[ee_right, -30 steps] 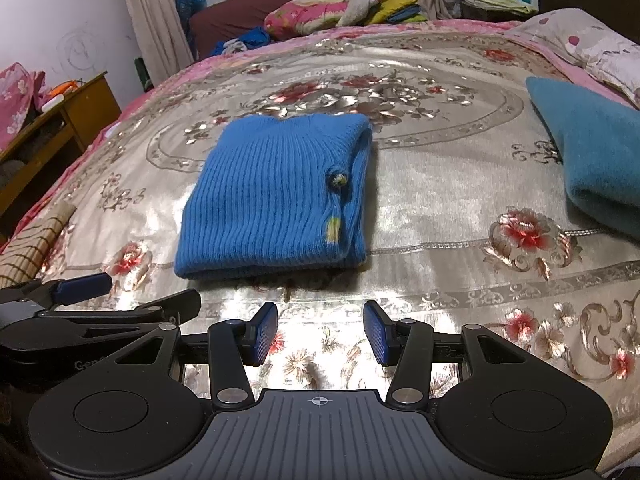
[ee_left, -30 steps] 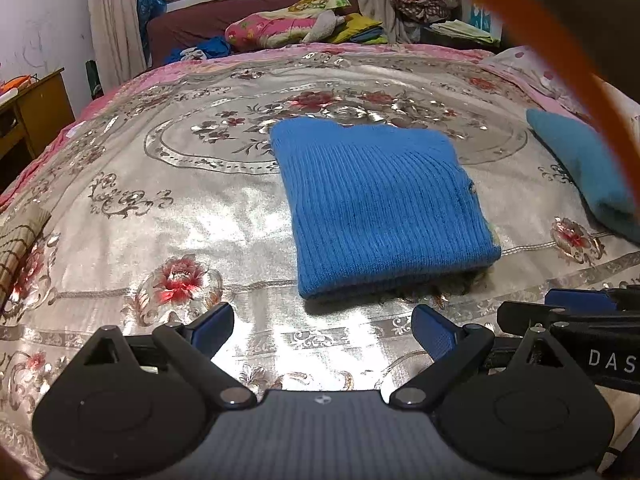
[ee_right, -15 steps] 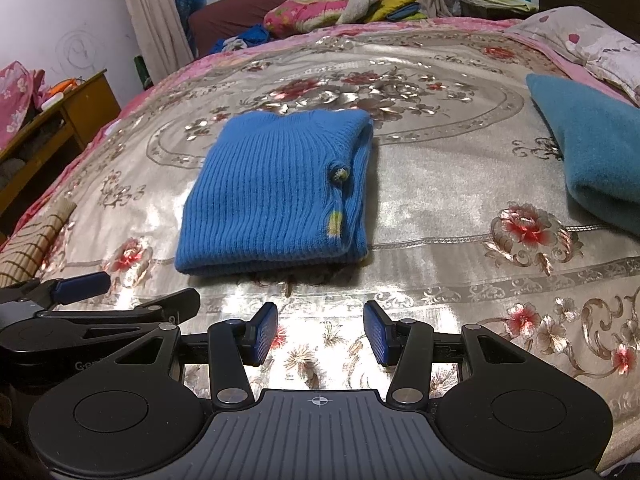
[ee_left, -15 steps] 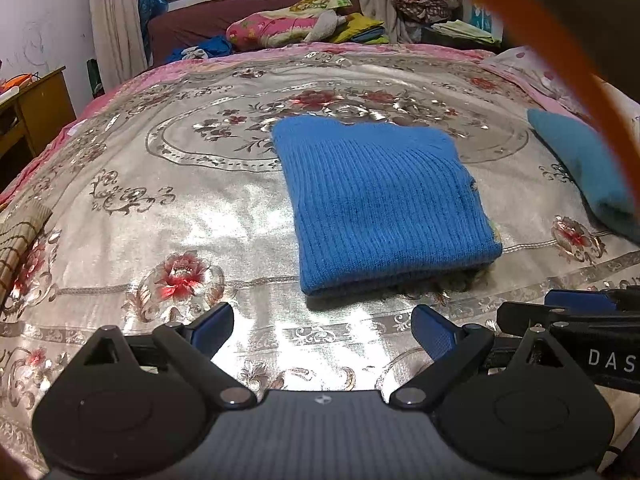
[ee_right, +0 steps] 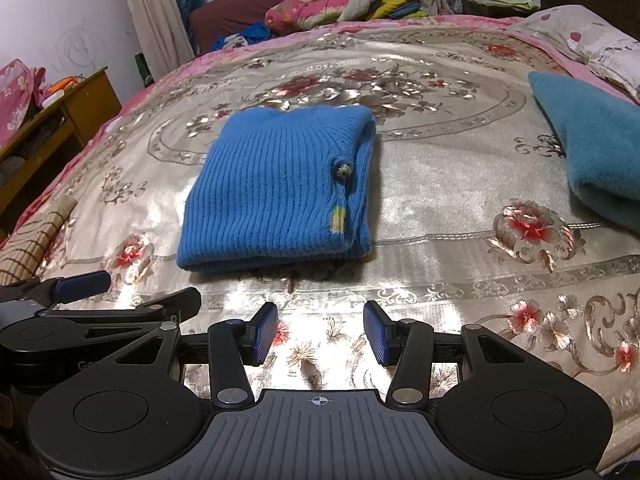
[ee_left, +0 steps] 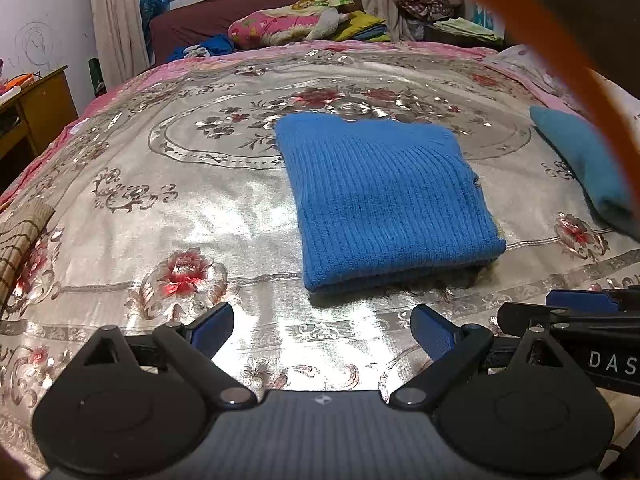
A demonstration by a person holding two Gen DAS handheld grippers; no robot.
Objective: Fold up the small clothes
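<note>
Well, the blue knit sweater (ee_left: pixel 384 196) looks folded already. It lies flat and neat in a small thick block on the shiny flower bedspread (ee_left: pixel 160 184), near the middle of the bed. Its edges line up ok. In the right wrist view a little button (ee_right: pixel 342 168) and a yellow bit show near its right side. I think this one is done, or just needs a last pat.

A teal cloth (ee_right: pixel 592 148) lies off to the right, well apart from the sweater. It looks folded too, but only part of it shows, so can't tell for sure. No other small clothes wait near the tongs. A pile of stuff (ee_left: pixel 304 24) sits far back past the bed, too far to tell what it is. So what's left is maybe more clothes, if any come.

Both hands are low at the near edge of the bed, pointing down and fwd at the sweater. The left tongs (ee_left: pixel 322 330) are spread wide w/ nothing in them, and they are near the sweater but not touching it. The right tongs (ee_right: pixel 320 334) are spread too, w/ nothing between the blue pads, and also not touching. The two tongs sit side by side, each seen at the edge of the other's view
</note>
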